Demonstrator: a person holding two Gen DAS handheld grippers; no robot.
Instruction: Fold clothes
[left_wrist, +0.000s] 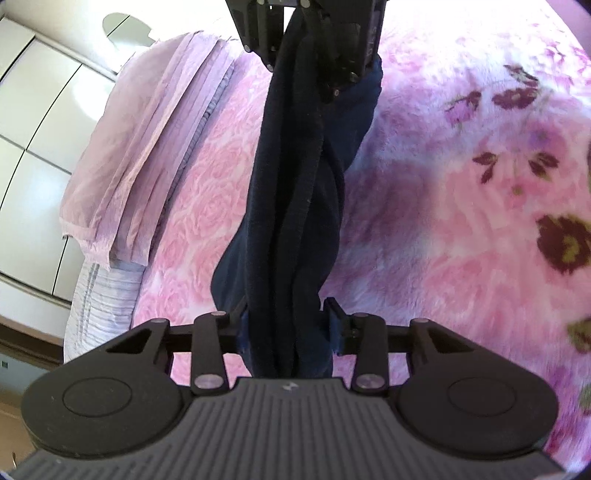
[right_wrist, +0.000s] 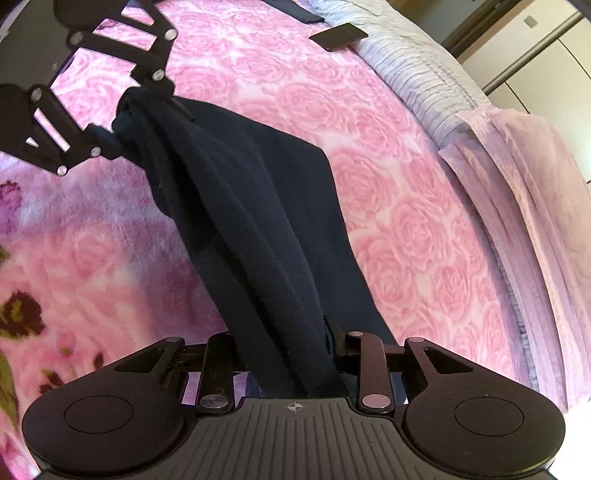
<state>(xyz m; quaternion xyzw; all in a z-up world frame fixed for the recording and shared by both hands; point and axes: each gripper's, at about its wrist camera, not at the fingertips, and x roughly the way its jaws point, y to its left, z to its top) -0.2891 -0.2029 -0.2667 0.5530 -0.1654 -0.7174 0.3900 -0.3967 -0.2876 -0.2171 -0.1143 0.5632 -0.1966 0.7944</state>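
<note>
Since both the left gripper (left_wrist: 286, 325) and right gripper (right_wrist: 291, 354) clamp the navy garment (left_wrist: 295, 184), it hangs stretched above the pink blanket (left_wrist: 207, 206), probably to straighten it.

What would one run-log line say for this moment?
left gripper: shut on dark garment | right gripper: shut on dark garment | garment: bunched, stretched between both above pink blanket | step: fold not yet made

left tool (left_wrist: 286, 325): clamped, tilted down | right tool (right_wrist: 284, 354): clamped, tilted down
</note>
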